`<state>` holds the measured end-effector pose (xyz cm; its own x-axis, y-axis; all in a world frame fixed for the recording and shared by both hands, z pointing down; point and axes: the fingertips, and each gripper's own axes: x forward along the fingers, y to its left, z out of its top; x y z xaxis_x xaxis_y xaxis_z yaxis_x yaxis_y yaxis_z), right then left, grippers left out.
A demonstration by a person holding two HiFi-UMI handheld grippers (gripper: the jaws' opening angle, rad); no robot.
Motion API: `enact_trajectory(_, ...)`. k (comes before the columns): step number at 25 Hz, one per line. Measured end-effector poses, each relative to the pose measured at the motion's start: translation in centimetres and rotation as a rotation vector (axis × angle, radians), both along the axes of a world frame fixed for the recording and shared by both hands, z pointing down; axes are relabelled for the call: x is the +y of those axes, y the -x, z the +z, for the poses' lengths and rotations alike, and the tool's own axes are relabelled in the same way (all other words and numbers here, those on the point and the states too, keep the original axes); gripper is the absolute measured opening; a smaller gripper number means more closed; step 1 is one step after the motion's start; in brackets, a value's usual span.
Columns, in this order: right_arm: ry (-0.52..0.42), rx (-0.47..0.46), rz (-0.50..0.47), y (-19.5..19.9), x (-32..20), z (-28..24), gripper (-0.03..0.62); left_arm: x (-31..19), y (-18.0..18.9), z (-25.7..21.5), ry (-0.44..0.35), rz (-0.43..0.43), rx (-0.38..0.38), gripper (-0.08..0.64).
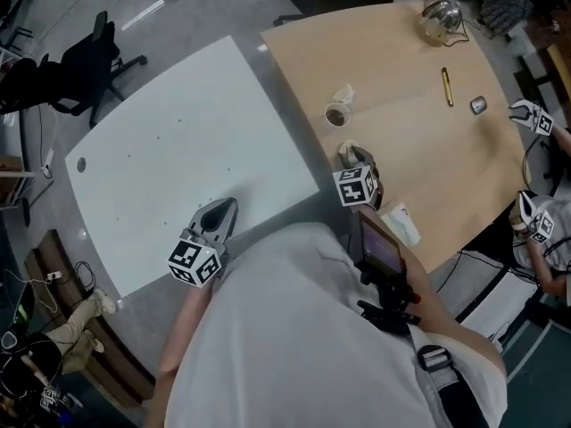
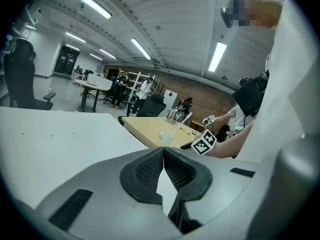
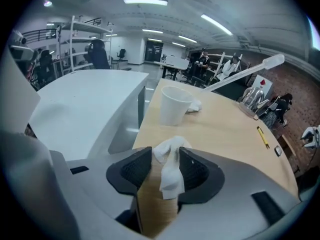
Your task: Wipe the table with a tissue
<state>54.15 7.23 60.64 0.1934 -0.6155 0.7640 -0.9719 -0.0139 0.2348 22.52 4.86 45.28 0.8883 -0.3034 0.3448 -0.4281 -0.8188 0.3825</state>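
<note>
Right gripper (image 3: 165, 156) is clamped on a crumpled white tissue (image 3: 170, 170). The tissue is pinched between the jaw tips and hangs down along the right pad, with the light wooden table (image 1: 428, 168) showing through the gap beside it. In the head view this gripper (image 1: 352, 160) sits over the near left part of the wooden table, close to its left edge. I can't tell whether the tissue touches the tabletop.

Left gripper (image 2: 163, 151) has its jaws clenched tip to tip with nothing between them. It is over the near edge of the white table (image 1: 178, 141), which stands left of the wooden one with a narrow gap between.

A white paper cup (image 1: 337, 114) stands upright on the wooden table, farther out than the right gripper. A second crumpled white tissue wad (image 1: 344, 93) lies just beside it on the far side. A yellow pen (image 1: 447, 87) lies to the right of the cup, well apart from it. A small white packet (image 1: 401, 224) lies at the near edge of the wooden table, right of the right gripper.
</note>
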Motion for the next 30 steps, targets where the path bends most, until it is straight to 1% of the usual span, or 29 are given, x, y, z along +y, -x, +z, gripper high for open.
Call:
enact_trajectory(1, 0.010, -0.012, -0.002, -0.1, -0.1, 0.3, 0.163, -0.2, -0.1, 0.1, 0.001, 0.000, -0.003, 0.006)
enact_trajectory(2, 0.016, -0.020, -0.002, -0.2, -0.2, 0.5, 0.172, -0.5, -0.3, 0.2, 0.001, 0.001, -0.005, 0.006)
enact_trajectory(5, 0.014, -0.027, 0.020, -1.1, -0.3, 0.4, 0.172, -1.4, -1.0, 0.0, -0.002, 0.005, -0.006, 0.006)
enact_trajectory(9, 0.002, -0.023, 0.080, -2.8, -0.1, 0.0, 0.169, -2.1, -1.8, -0.3, -0.010, 0.008, -0.001, 0.006)
enact_trajectory(10, -0.003, -0.028, 0.099, -3.2, -0.1, -0.1, 0.153, -2.2, -2.0, -0.3, -0.011, 0.008, -0.001, 0.006)
enact_trajectory(11, -0.007, -0.036, 0.114, -3.5, -0.1, -0.2, 0.111, -2.3, -2.0, -0.3, -0.011, 0.008, -0.002, 0.006)
enact_trajectory(12, -0.010, -0.045, 0.124, -3.7, -0.1, -0.2, 0.086, -2.3, -2.1, -0.3, -0.010, 0.008, -0.004, 0.006)
enact_trajectory(15, -0.032, -0.083, 0.128, -3.8, -0.1, -0.3, 0.075, -2.5, -2.1, 0.0, -0.008, 0.003, -0.010, 0.006)
enact_trajectory(19, -0.109, -0.181, 0.134, -2.9, -0.4, -1.6, 0.071, -2.7, -2.4, -0.3, -0.014, -0.008, -0.007, 0.006)
enact_trajectory(21, -0.147, -0.211, 0.104, -1.8, -0.7, -2.8, 0.071, -2.5, -2.7, -0.2, -0.010, -0.012, -0.003, 0.006)
enact_trajectory(24, -0.185, -0.263, 0.024, 1.2, -1.5, -3.8, 0.069, -1.6, -2.3, 0.3, 0.004, -0.035, -0.008, 0.006)
enact_trajectory(28, -0.192, -0.348, -0.111, 6.5, -3.3, -4.8, 0.069, -1.2, -0.3, 0.7, 0.006, -0.099, -0.020, 0.006)
enact_trajectory(30, -0.190, -0.375, -0.193, 9.1, -4.2, -5.4, 0.069, -1.1, 0.7, 0.7, 0.008, -0.133, -0.020, 0.006)
